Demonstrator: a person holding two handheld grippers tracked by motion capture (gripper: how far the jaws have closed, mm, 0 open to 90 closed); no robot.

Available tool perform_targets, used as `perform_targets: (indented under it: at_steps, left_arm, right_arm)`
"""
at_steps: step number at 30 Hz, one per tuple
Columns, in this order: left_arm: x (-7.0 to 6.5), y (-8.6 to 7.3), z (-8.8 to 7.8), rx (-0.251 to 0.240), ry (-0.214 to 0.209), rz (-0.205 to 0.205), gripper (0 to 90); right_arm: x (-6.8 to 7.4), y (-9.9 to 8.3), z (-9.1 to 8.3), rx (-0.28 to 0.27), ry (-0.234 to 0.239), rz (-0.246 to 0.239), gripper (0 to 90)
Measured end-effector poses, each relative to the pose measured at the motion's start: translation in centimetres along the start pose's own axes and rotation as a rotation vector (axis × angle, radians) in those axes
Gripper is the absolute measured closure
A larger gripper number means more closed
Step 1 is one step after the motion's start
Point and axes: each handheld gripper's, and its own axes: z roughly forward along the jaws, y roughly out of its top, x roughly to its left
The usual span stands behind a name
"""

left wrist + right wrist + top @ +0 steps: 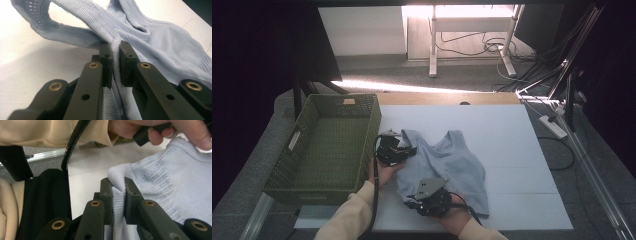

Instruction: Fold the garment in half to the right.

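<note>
A light blue ribbed tank top (447, 160) lies on the white board (517, 150), partly gathered at its left side. My left gripper (412, 149) is at the top's left shoulder strap, beside the basket. In the left gripper view the left gripper (115, 46) is shut on the strap's ribbed edge, and the tank top (162, 42) spreads beyond it, the strap lifted off the board. My right gripper (410, 199) is at the garment's near left corner. In the right gripper view the right gripper (117, 182) is shut on a fold of the tank top (175, 175) hem.
An empty green basket (372, 131) stands left of the board, close to the left hand. The board's right half is bare. Beyond the table are desk legs and cables (492, 45) on the floor. A beige sleeve (50, 132) and a hand cross the right gripper view.
</note>
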Motion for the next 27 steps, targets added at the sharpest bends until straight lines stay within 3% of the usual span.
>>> perform_targets:
  at_steps: [10,14,18,27]
  left_arm:
    - [-0.3,0.4,-1.0,-0.026,-0.022,-0.013,81.7]
    - [-0.5,0.8,-1.8,-0.048,-0.036,-0.013,81.7]
    - [-0.5,1.0,-2.2,-0.059,-0.045,-0.019,81.7]
    - [-0.5,1.2,-2.6,-0.071,-0.063,-0.033,81.7]
  right_arm:
    - [0.0,0.3,-0.9,-0.048,-0.004,0.003,80.0]
    - [0.2,0.8,-2.2,-0.104,-0.023,-0.006,80.0]
    - [-0.4,0.7,-3.1,-0.147,-0.025,0.029,80.1]
    - [0.1,0.9,-3.1,-0.148,-0.032,0.020,80.1]
